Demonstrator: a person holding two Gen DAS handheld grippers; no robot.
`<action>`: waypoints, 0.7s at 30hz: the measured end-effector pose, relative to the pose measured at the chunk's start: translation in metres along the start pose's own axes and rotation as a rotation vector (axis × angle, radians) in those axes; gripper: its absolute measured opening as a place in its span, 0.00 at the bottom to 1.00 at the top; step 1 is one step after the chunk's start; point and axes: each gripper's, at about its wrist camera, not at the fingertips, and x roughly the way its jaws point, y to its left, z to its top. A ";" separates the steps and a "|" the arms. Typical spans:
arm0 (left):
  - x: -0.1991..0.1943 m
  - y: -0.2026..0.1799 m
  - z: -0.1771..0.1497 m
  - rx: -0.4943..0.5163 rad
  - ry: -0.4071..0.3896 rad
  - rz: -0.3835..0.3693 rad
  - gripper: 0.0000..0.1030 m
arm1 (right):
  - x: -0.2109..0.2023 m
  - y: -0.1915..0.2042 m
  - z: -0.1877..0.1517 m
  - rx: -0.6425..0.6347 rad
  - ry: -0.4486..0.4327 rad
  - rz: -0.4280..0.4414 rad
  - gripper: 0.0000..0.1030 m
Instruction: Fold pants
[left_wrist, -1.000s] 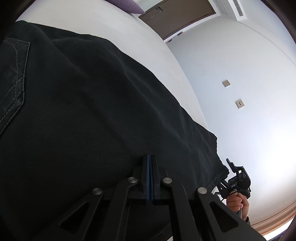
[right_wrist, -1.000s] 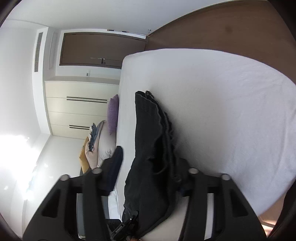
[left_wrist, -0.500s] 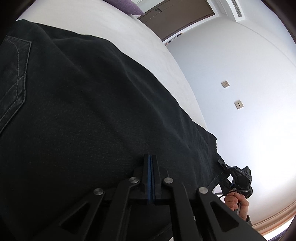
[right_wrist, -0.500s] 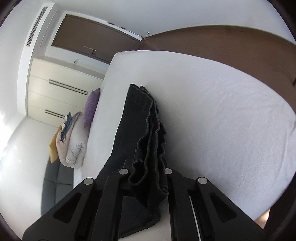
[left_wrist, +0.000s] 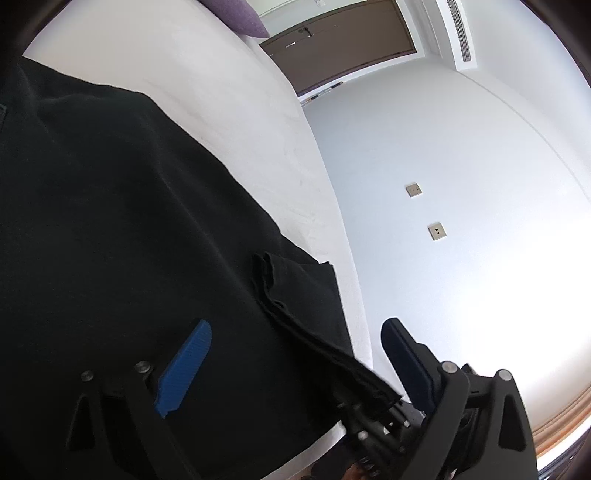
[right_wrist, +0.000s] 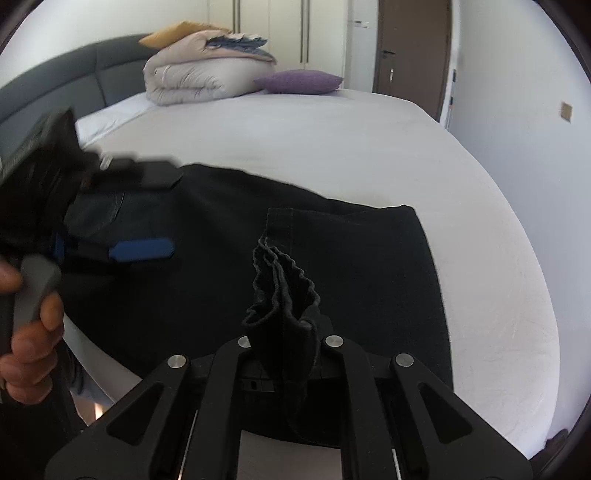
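Note:
Black pants (right_wrist: 351, 251) lie folded on the white bed (right_wrist: 332, 147) near its front edge; in the left wrist view the pants (left_wrist: 129, 221) fill the left half. My right gripper (right_wrist: 284, 332) is shut on the bunched hem ends of the pant legs (right_wrist: 280, 284) and holds them up over the folded cloth. My left gripper (left_wrist: 295, 354) is open, its blue pads (left_wrist: 184, 369) spread apart above the pants, holding nothing. It shows in the right wrist view (right_wrist: 144, 214) at the left, over the waist end.
A folded duvet pile (right_wrist: 199, 70) and a purple pillow (right_wrist: 299, 81) lie at the bed's head by the grey headboard (right_wrist: 74, 77). A brown door (right_wrist: 410, 48) and a white wall with switch plates (left_wrist: 436, 230) stand to the right.
My left gripper has opened and let go of the pants. My right gripper has swung round with the leg hems, carrying them over the rest of the pants.

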 end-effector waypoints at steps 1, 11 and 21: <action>0.005 -0.002 0.001 -0.002 0.019 -0.001 0.92 | -0.001 0.005 -0.003 -0.017 0.003 0.000 0.06; 0.050 -0.013 0.008 0.002 0.142 0.065 0.68 | -0.007 0.003 -0.005 0.003 -0.011 0.005 0.06; 0.027 0.010 0.020 -0.017 0.154 0.091 0.08 | -0.029 0.020 -0.005 -0.039 -0.031 0.047 0.07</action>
